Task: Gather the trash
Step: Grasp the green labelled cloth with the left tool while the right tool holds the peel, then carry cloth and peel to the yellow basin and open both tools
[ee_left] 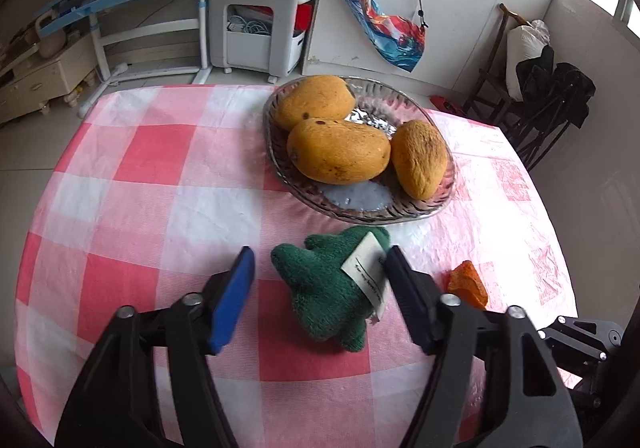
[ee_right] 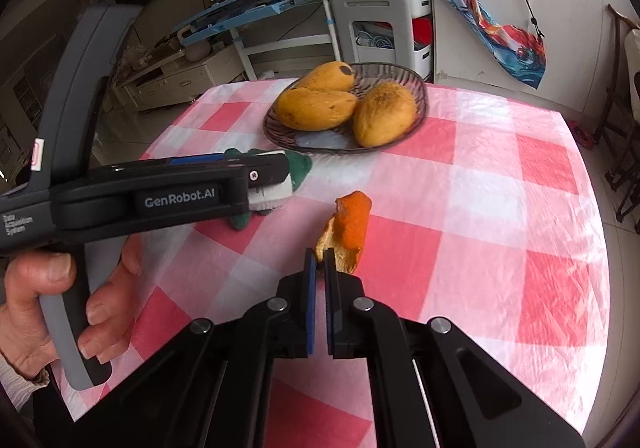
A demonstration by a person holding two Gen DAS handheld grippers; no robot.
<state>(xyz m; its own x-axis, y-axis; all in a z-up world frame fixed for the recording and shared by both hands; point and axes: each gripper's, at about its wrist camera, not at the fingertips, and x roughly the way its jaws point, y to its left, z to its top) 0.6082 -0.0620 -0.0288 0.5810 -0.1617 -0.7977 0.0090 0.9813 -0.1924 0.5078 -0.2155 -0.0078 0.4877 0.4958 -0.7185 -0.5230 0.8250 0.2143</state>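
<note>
A green knitted toy (ee_left: 326, 288) with a white paper tag lies on the pink checked tablecloth (ee_left: 140, 187). My left gripper (ee_left: 320, 268) is open, its blue pads on either side of the toy, the right pad close to the tag. In the right wrist view the left gripper (ee_right: 256, 167) hides most of the toy (ee_right: 298, 167). My right gripper (ee_right: 319, 260) is shut on the near edge of an orange peel (ee_right: 350, 226) and holds it over the cloth. The peel also shows in the left wrist view (ee_left: 466, 284).
A glass dish (ee_left: 424, 203) with three yellow mangoes (ee_left: 338, 149) stands just beyond the toy; it also shows in the right wrist view (ee_right: 340, 141). Beyond the table's far edge are a white cart (ee_left: 260, 23), a blue desk and white cabinets. A dark chair (ee_left: 552, 103) stands at the right.
</note>
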